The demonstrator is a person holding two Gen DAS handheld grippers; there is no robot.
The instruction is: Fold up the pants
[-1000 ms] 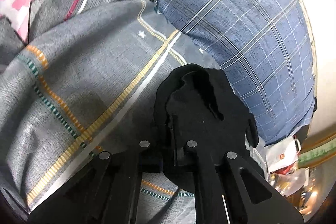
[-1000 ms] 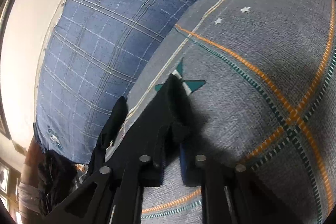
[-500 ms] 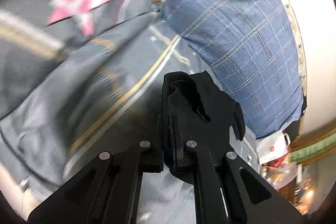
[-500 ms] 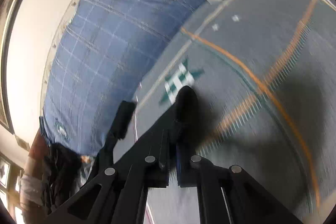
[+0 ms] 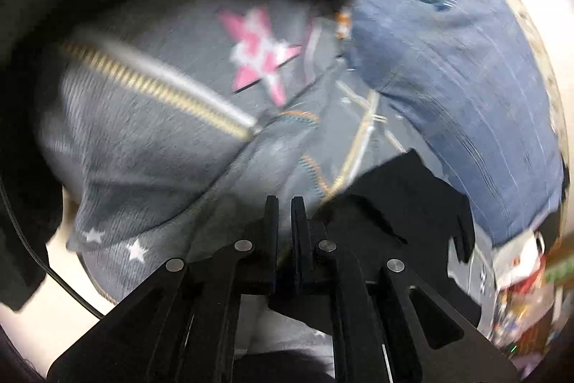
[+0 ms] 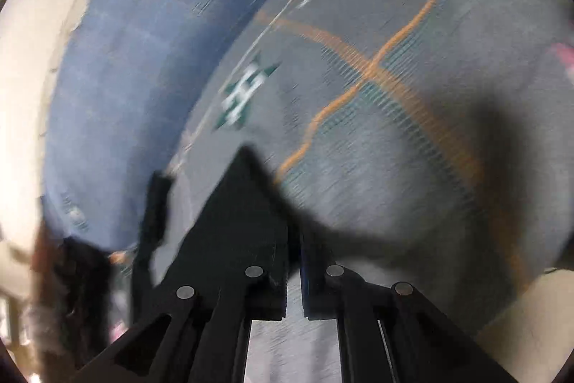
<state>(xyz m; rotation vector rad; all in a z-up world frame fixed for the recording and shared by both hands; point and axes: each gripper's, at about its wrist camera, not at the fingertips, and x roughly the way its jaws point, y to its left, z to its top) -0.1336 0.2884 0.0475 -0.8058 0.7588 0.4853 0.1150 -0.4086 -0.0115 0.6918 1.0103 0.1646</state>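
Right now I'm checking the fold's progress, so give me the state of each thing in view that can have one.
left hand-held gripper: shut, black pants cloth pinched lower between its fingers.
right hand-held gripper: shut on the black pants.
black pants: lifted, hanging stretched between both grippers.
grey quilt: spread out, rumpled near the pink star.
blue plaid pillow: lying at the quilt's edge.

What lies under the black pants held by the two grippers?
Under the black pants lies a grey quilt with orange stripes; a blue checked pillow lies beside it. The quilt directly beneath the cloth is covered.
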